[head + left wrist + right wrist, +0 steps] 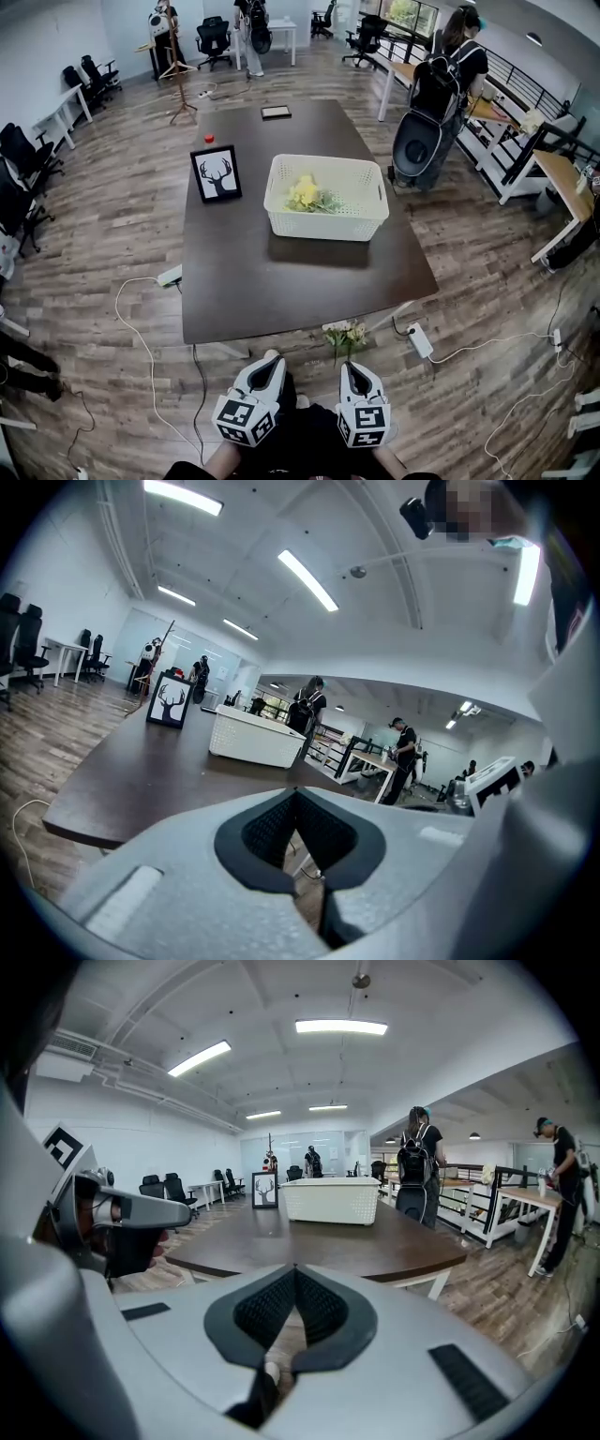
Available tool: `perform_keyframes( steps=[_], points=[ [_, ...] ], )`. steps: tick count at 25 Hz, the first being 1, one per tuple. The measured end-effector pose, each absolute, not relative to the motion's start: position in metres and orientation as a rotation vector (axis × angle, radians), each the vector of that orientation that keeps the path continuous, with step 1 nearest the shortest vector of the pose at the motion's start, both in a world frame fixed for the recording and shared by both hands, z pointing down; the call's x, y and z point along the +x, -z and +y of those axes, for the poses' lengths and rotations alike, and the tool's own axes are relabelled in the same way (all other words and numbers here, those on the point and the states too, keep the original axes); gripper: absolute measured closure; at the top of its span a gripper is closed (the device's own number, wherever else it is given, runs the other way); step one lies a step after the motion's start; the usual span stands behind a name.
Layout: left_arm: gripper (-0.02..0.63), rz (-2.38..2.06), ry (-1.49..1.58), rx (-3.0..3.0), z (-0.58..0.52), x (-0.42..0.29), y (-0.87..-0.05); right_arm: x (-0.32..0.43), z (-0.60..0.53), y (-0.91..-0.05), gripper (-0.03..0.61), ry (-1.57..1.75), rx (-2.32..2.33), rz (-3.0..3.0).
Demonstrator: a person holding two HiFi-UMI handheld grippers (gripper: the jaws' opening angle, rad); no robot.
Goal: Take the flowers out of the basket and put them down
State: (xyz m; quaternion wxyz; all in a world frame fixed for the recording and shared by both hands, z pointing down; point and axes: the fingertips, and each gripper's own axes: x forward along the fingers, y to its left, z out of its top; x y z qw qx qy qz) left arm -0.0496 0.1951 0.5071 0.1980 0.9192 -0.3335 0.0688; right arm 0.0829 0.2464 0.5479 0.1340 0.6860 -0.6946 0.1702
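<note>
Head view tells you pretty much everything for the next move. Both tools sit low at the bottom of the picture, short of the desk's near edge, with the left tool (pixel 270 361) and right tool (pixel 352 368) side by side and pointing out across the desk (pixel 281 291). The flowers (pixel 307 194) are inside the white basket (pixel 326 225), which stands further over on the desk. That puts them well apart from both tools and straight ahead of them.

Each gripper view looks right down its own pads. On both, the pads meet at the tip with nothing pinched between them, so both tools are closed and empty. They'd have to open before any grab.

The flowers lie in the left half of the basket, yellow blooms to the left and greenery trailing off to the right. So the long axis runs roughly side to side, across the line the tools point along. Sideways they land about midway between the two tools, so I wouldn't call either one clearly nearer. My guess is the right tool gets the easier line to the green end.

A picture frame (pixel 217 174) with a deer stands just left of the basket, apart from it, so a reach from the left should stay clear of it. There's also a small bunch (pixel 345 335) that looks to be on the floor (pixel 469 309) by the desk's near edge, just ahead of the right tool. Can't tell if it touches anything.
</note>
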Motion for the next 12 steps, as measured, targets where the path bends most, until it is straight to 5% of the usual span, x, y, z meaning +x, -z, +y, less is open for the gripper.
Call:
perform_keyframes(
  steps=[12],
  points=[
    [0.606, -0.842, -0.219, 2.599, 0.123, -0.018, -0.512, 0.114, 0.193, -0.550, 0.572, -0.533, 2.050, -1.973]
  ],
)
